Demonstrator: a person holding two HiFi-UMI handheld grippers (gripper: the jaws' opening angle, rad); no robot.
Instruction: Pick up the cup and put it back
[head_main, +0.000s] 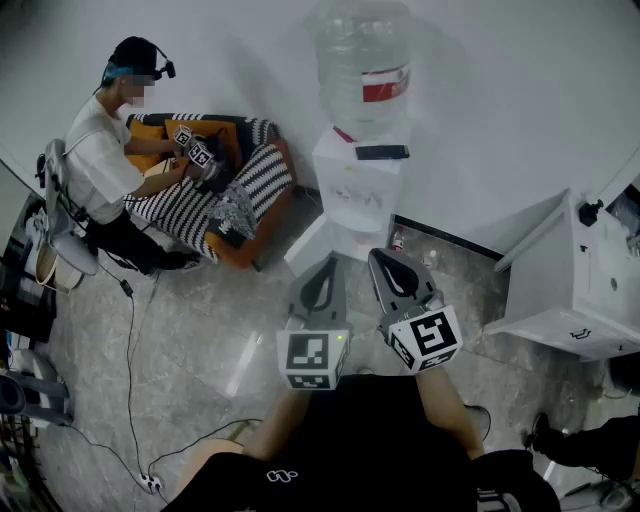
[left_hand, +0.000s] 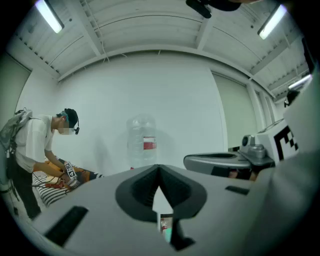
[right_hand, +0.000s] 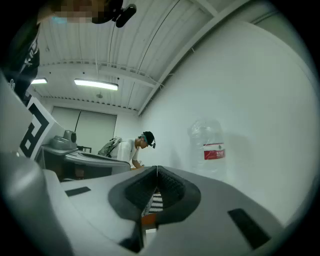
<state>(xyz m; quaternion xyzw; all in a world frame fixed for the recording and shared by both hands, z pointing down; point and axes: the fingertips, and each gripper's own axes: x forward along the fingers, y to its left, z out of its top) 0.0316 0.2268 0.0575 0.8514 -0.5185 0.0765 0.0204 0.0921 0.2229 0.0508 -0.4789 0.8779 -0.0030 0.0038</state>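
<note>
Cup: not identifiable with certainty. The only candidate, a small red-and-white object (head_main: 398, 239), is sitting on the floor (head_main: 200, 330), apart from both grippers. In the head view it is showing just beyond the tips of the right gripper (head_main: 396, 272) and ahead and to the right of the left gripper (head_main: 322, 285). It is appearing too small to tell its shape or tilt. Neither gripper is holding it; both are staying empty, jaws together.
</note>
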